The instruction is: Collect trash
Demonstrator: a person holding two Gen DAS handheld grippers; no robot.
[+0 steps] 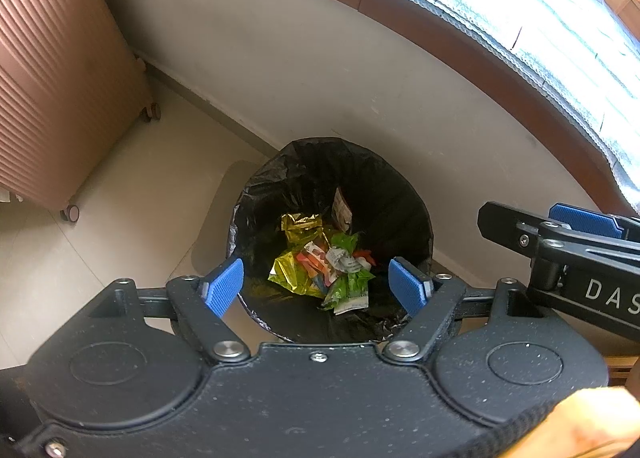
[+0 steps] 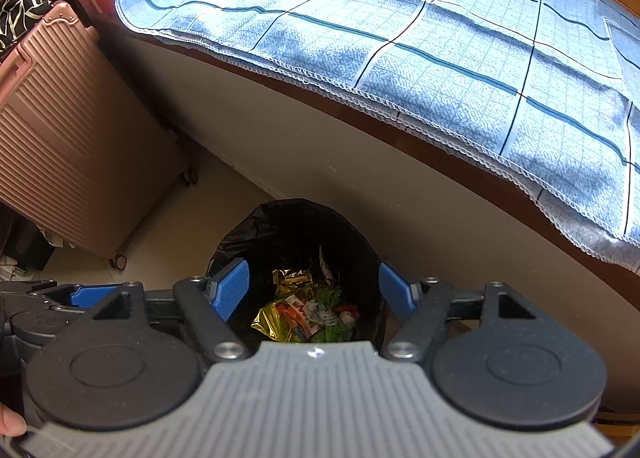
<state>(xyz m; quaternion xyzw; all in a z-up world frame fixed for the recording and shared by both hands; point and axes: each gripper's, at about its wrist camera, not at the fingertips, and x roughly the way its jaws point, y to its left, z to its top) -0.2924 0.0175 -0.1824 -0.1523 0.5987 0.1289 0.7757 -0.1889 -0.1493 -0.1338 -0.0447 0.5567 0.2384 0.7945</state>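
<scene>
1. Hung above the bin [image 1: 412, 193] with jaws spread wide and nothing between them: left gripper [image 1: 320, 282].
2. Likewise gaped empty over the same bin: right gripper [image 2: 314, 290].
3. Lay at the bottom of the black-lined bin: wrappers [image 1: 320, 270].
4. Stood on the floor beside the bed [image 2: 400, 57], near a suitcase [image 1: 60, 77].

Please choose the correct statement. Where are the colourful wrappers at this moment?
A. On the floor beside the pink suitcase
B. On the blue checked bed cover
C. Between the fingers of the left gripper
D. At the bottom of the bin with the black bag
D: the wrappers lie in a heap inside the bin, on the bottom of its black bag, and both grippers above it hold nothing.
</scene>
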